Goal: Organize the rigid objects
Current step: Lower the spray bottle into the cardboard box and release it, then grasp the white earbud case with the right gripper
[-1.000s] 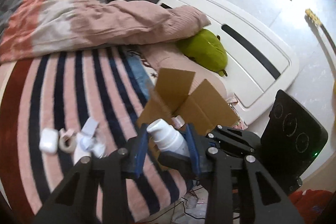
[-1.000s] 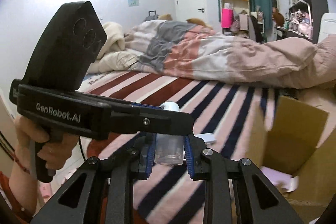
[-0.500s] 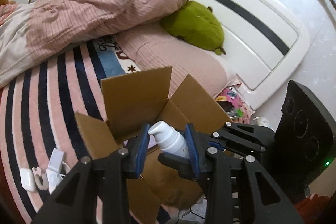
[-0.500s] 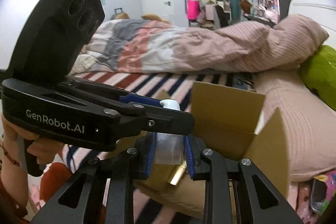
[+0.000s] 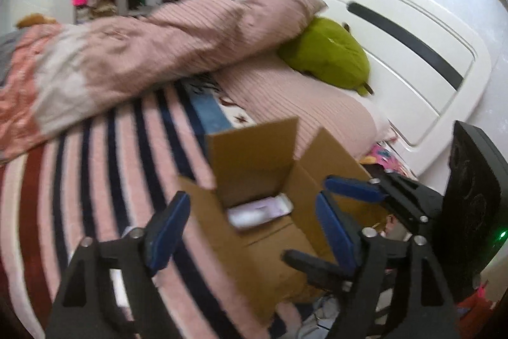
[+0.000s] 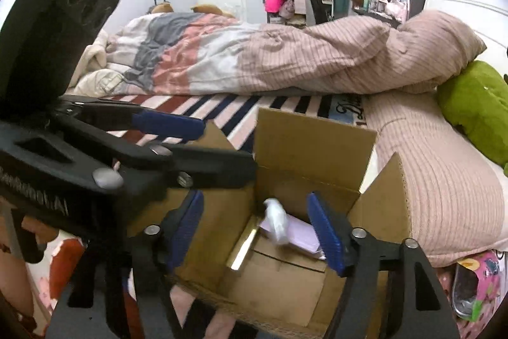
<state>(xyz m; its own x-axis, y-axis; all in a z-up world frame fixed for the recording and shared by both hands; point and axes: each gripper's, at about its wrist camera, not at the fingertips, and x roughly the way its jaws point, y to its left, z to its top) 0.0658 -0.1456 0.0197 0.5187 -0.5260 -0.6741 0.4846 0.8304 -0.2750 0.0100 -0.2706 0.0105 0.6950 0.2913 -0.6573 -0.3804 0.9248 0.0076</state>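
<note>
Striped bedding (image 5: pixel 104 167) carries my open cardboard box (image 6: pixel 314 148), with a rumpled duvet (image 6: pixel 285 59) and a green plush (image 5: pixel 327 56) by the white headboard (image 5: pixel 412 53) beyond. Inside the box I see a blurred white bottle (image 6: pixel 276 221) lying over a pale flat packet (image 6: pixel 301 234), with a gold tube (image 6: pixel 243 247) beside them. My right gripper (image 6: pixel 257 231) hangs spread wide over the box opening, the bottle between its fingers but free. My left gripper (image 5: pixel 250 231) is likewise spread, empty, just beside the right one.
</note>
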